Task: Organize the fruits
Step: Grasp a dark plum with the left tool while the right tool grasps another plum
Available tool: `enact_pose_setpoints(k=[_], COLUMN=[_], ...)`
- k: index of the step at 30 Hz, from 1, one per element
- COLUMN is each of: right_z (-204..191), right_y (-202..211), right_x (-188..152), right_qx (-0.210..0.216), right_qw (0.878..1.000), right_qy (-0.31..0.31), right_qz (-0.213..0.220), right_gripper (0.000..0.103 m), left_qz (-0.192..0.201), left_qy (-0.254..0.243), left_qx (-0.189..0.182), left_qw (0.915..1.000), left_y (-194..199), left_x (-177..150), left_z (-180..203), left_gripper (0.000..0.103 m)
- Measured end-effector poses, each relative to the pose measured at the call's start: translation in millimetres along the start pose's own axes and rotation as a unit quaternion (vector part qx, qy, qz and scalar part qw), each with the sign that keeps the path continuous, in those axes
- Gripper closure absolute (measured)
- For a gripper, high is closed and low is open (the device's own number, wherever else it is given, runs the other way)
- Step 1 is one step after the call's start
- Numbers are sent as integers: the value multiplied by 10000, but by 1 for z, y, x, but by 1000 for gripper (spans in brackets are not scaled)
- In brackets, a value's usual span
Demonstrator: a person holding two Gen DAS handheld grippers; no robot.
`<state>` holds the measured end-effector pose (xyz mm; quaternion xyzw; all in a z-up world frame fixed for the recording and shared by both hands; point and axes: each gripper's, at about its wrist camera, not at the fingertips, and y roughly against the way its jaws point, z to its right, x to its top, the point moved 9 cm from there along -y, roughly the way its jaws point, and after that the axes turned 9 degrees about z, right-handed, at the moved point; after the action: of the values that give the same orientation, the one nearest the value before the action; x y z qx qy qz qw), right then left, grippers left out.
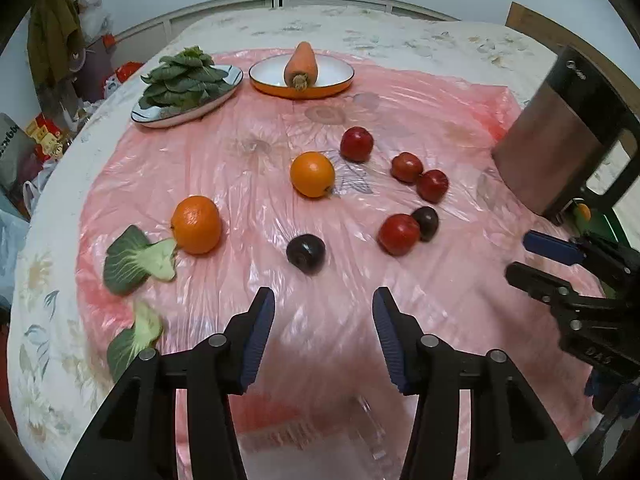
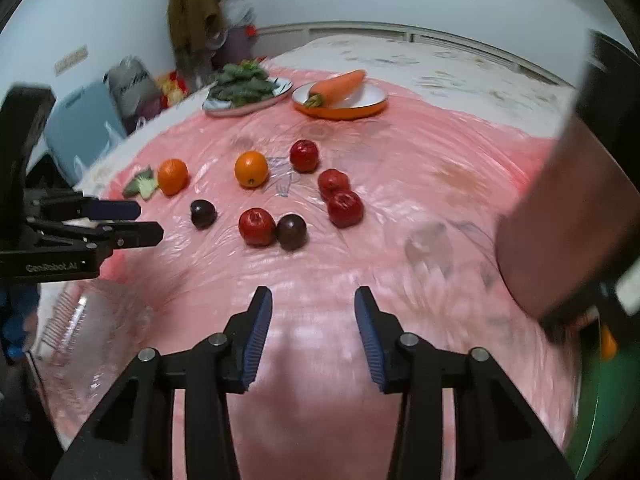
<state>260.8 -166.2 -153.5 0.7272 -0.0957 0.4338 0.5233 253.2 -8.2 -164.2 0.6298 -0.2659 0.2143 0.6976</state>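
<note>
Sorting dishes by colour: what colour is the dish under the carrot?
Orange outside, white inside; the dish holding the carrot shows best in the left wrist view.

It was a lived-in home: a round table under a floral cloth (image 1: 48,360), an olive-brown jacket hanging on the wall (image 2: 192,4), bags piled beside it (image 2: 132,84).

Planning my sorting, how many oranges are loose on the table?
2. One orange lies at the left, touching a loose green leaf; the other orange sits mid-table, near the red fruits. None looks hidden.
</note>
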Motion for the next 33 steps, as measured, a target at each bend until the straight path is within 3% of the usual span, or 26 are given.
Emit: enact_pose_setpoints(k=[3,6,7,19,33], right_z=[-3,-7,-8,-20,-30], right_y=[-23,-40,-46,-80,-99], right_x=[9,13,14,20,36], right_qx=[57,160,197,539,1125], right_qw=[9996,9985,9979,9918,9846], right_qy=[248,459,531,1008,1201], right_qz=[-120,-249,-306,-571,-589], right_gripper=[56,77,79,79,79], left_qz=[-81,-152,-180,-342,-380], left_qy=[-31,-50,-37,41,137], left_qx=[2,3,-4,-46,-52], left_qw=[10000,9999,9998,9994,9992], left_y=[-11,-23,-27,-50,-64], left_x=[2,4,4,5,3], left_z=[0,-1,-1,-5,-9], left_gripper=[58,60,60,67,70])
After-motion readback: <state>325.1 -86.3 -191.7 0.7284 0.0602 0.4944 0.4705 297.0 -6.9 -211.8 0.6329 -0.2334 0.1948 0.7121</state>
